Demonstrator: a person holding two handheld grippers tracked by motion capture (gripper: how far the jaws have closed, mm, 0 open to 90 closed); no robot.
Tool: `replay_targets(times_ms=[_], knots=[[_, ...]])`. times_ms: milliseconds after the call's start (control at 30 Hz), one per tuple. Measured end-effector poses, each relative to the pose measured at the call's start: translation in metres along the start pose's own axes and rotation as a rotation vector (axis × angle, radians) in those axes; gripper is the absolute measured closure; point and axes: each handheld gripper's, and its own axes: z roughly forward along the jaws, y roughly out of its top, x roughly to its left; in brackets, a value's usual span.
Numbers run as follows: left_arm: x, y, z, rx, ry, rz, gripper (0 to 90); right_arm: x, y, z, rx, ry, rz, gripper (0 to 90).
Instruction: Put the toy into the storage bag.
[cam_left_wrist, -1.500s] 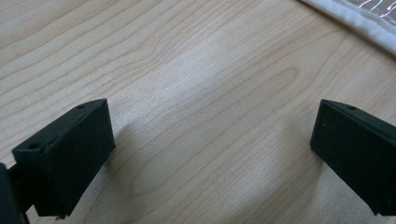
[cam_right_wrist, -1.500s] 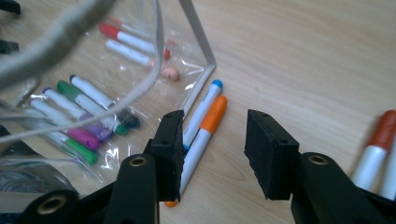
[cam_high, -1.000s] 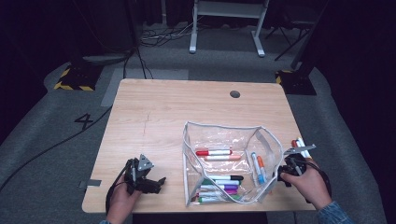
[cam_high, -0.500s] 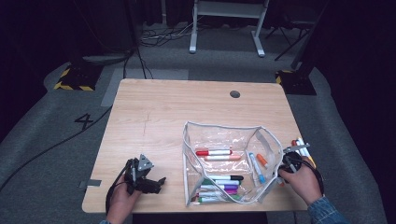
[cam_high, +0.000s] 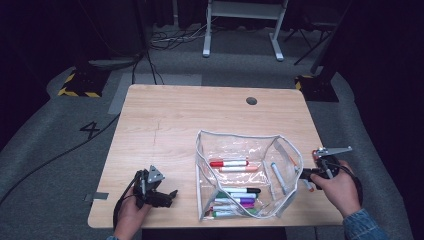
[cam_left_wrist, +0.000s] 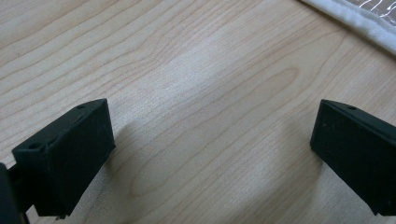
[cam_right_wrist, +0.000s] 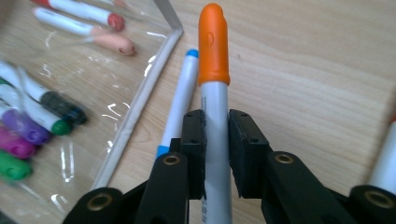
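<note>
In the right gripper view my right gripper (cam_right_wrist: 215, 126) is shut on a white marker with an orange cap (cam_right_wrist: 213, 46), held just above the table; its jaws have just been closing with this marker between them. From above, that gripper (cam_high: 309, 180) hovers right of the clear pouch (cam_high: 235, 134). A blue-capped marker (cam_right_wrist: 180, 102) lies on the wood beside the pouch's edge. My left gripper (cam_high: 170, 196) rests at the front left, jaws wide apart over bare wood (cam_left_wrist: 210, 140).
The pouch holds several markers: red and pink ones (cam_high: 229, 163), plus black, purple and green ones (cam_high: 235, 197). Another white marker barrel (cam_right_wrist: 385, 158) lies at the right. The table's right edge (cam_high: 320, 145) is close to my right hand.
The right gripper's jaws closed on the orange-capped marker and then rose slightly with it. The left gripper stayed still.
</note>
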Motion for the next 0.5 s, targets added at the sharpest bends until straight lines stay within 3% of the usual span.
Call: replay_targets(times_ms=[33,200,333,433,500], knots=[[0.0,0.0,0.0,0.0,0.001,0.001,0.0,0.001,0.004,-0.01,-0.013,0.007,-0.011,77.1],[0.0,0.0,0.0,0.0,0.0,0.0,0.0,0.004,0.014,-0.03,-0.036,0.011,-0.032,77.1],[0.0,0.0,0.0,0.0,0.0,0.0,0.0,0.009,0.025,-0.048,-0.064,0.017,-0.076,77.2],[0.0,0.0,0.0,0.0,0.0,0.001,0.0,0.019,0.04,-0.072,-0.094,0.015,-0.115,77.1],[0.0,0.0,0.0,0.0,0.0,0.0,0.0,0.021,0.044,-0.077,-0.1,0.016,-0.13,77.1]])
